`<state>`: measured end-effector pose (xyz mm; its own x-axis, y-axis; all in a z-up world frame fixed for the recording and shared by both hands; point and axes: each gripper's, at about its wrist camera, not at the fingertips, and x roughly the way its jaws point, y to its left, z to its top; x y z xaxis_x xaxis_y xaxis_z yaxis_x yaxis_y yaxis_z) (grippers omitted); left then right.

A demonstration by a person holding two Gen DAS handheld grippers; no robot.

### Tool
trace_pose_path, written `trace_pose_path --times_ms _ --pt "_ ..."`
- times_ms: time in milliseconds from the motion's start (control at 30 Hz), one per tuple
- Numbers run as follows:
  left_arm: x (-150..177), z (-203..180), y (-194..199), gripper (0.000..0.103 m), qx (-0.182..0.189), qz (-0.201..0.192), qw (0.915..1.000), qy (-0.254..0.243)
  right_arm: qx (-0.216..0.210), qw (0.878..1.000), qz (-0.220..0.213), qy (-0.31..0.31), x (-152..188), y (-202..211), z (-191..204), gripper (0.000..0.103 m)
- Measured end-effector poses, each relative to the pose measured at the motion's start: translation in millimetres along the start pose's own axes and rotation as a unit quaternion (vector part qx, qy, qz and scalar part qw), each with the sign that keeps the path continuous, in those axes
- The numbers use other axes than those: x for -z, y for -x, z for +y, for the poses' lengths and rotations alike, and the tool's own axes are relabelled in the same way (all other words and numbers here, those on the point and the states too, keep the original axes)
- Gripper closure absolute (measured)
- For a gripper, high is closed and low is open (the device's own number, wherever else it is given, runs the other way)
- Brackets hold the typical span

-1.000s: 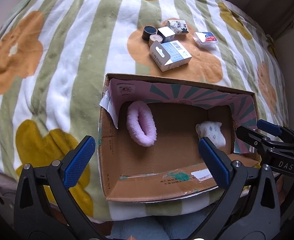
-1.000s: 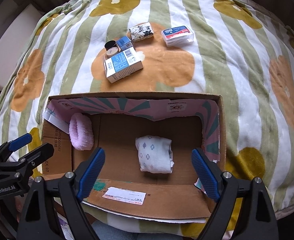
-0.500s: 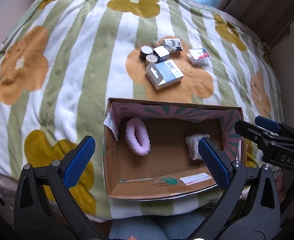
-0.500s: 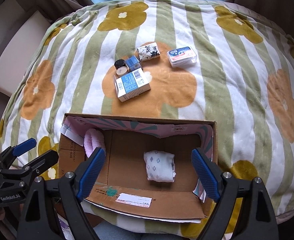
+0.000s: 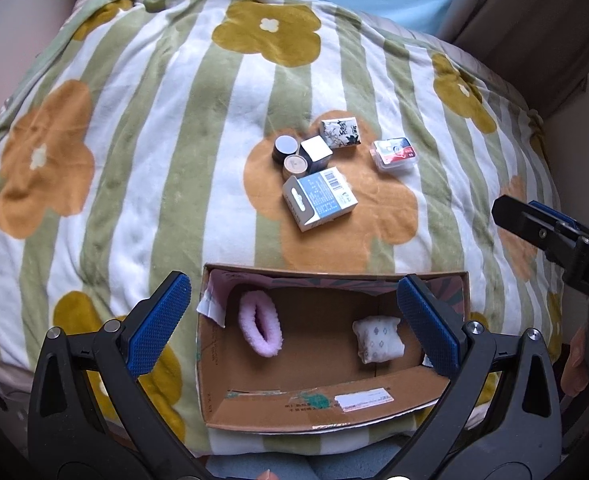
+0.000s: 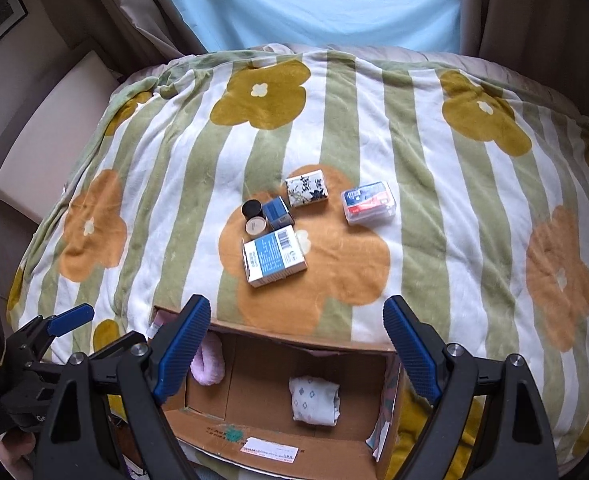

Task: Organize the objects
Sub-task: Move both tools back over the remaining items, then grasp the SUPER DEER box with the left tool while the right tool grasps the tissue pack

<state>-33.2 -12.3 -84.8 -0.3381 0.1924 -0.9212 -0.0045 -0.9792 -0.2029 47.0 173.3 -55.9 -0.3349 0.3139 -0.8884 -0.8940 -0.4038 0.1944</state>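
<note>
Both grippers (image 5: pixel 292 324) (image 6: pixel 296 348) higher, farther back

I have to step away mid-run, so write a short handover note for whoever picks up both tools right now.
Left tool: open, holding nothing, above the cardboard box.
Right tool: open, holding nothing, above the same box.
Done: pink fluffy ring and folded patterned cloth lie inside the box.
Left: six items sit on the flower blanket beyond the box: blue-and-white carton, black jar, tan-lidded jar, small blue box, floral packet, clear card case.
</note>
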Motion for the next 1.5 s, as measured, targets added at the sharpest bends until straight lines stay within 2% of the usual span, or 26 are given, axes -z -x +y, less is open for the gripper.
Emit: trace_pose_path --times_ms 333,533,733,1100,1500 --pt "-38 -17 -34 0.0 -0.031 0.006 0.9994 0.012 -0.019 1.0 -0.003 0.019 -66 -27 -15 0.017" --pt "-64 -25 -75 0.0 -0.02 0.042 0.9979 0.044 -0.027 0.997 0.018 0.065 -104 -65 -16 0.017" --pt "-82 -27 -128 0.0 -0.013 0.089 0.9917 0.092 -0.044 0.991 0.072 0.1 -133 -129 -19 0.017" --pt "-96 -23 -216 0.001 -0.015 0.159 0.9741 0.16 -0.057 0.974 0.173 0.134 -145 -243 -20 0.017" --pt "-86 -22 -258 0.001 -0.023 0.197 0.9637 0.178 -0.054 0.967 0.213 0.132 -144 -292 -24 0.017"
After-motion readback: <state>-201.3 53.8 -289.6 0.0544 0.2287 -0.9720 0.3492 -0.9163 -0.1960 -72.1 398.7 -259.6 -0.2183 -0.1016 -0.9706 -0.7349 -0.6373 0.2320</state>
